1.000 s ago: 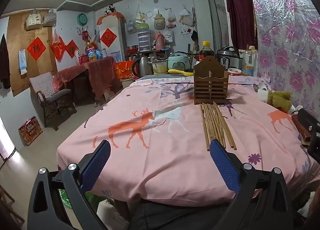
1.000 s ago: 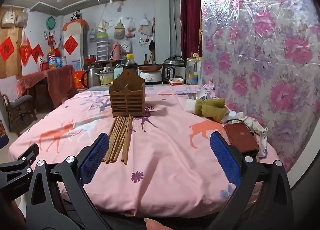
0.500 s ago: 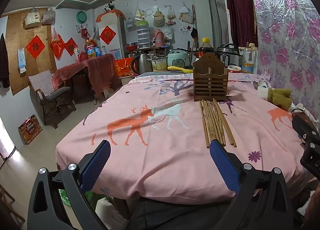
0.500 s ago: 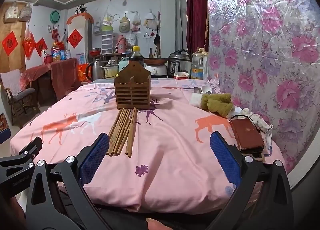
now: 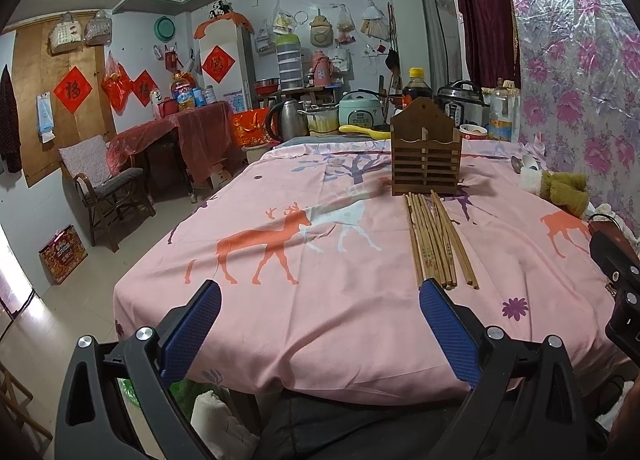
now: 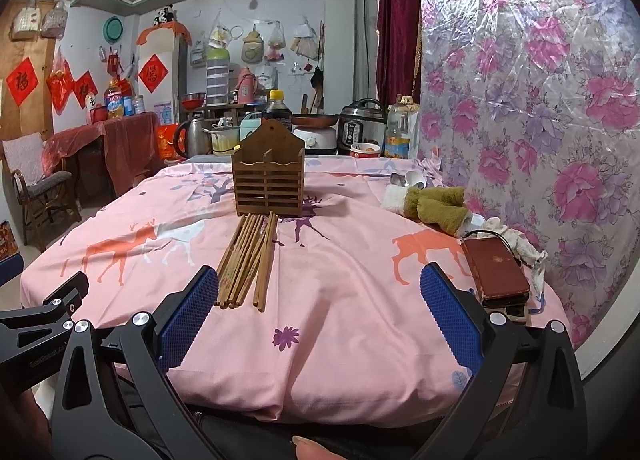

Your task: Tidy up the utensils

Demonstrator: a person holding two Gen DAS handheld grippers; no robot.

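Left wrist view has the left gripper (image 5: 320, 304) hanging over the near edge of the table (image 5: 320, 340), fingers spread wide and nothing between the blue pads (image 5: 190, 334). It isn't touching anything, though the right-hand pad lines up just in front of the near ends of the chopsticks (image 5: 436, 240). Right wrist view is pretty much the same deal: the right gripper (image 6: 320, 300) is splayed wide, empty, hovering at the table's front edge, with its left-hand pad (image 6: 188, 316) sitting just short of the chopstick ends. The chopsticks (image 6: 250, 256) are a loose bundle of brown wooden sticks lying flat on the pink deer-print tablecloth (image 6: 340, 280), roughly parallel, fanning out a bit toward the near side, a couple lying slightly apart from the rest. Their far tips reach right up to the foot of the wooden holder (image 6: 268, 176), a slatted brown box with a peaked back that stands upright mid-table; I can't tell if they actually touch it. Off to the right near the floral wall there's a green-and-white cloth (image 6: 434, 206) and a dark red wallet-looking thing (image 6: 498, 270).
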